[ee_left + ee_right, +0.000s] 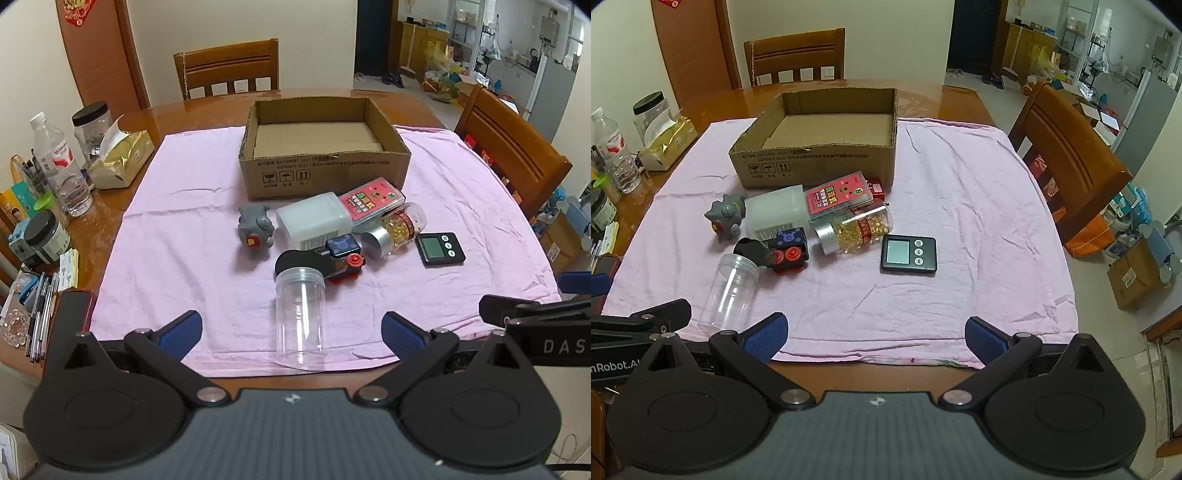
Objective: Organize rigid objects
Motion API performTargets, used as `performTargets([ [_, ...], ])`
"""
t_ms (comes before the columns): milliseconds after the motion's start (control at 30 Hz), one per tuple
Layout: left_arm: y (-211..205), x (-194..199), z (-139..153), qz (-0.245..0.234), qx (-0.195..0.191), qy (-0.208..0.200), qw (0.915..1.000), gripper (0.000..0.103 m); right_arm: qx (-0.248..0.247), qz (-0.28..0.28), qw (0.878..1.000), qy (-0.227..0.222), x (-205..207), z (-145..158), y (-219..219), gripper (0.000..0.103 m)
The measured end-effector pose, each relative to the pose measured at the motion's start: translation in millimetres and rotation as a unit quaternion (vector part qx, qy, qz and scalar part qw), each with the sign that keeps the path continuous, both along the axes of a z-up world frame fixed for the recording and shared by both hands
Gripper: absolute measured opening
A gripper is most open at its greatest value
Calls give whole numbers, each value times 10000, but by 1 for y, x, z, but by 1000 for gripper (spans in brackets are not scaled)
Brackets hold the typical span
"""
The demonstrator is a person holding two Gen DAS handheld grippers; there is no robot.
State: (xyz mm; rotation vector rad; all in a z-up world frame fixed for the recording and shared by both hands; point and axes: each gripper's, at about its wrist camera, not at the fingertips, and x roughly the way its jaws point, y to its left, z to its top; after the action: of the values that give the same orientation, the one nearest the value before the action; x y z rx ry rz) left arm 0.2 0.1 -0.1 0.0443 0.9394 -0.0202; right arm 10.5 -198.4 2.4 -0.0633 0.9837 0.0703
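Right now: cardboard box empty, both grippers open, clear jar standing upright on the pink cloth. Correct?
Not quite. The clear jar lies on its side, as the left wrist view shows. The rest holds: cardboard box empty, left gripper and right gripper open, pink cloth under the jar.

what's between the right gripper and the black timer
Only bare pink towel lies between the open right gripper and the black timer, clearest in the right wrist view.

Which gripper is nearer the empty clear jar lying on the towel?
Left. The clear jar lies just ahead of the open left gripper; from the right gripper it lies off to the left.
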Motion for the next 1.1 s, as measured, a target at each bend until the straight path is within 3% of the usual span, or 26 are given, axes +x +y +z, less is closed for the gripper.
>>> performTargets([
  [1100, -1, -5, 6, -4, 11, -119, 9999, 102, -8, 59, 9999, -137, -3, 8, -3, 103],
])
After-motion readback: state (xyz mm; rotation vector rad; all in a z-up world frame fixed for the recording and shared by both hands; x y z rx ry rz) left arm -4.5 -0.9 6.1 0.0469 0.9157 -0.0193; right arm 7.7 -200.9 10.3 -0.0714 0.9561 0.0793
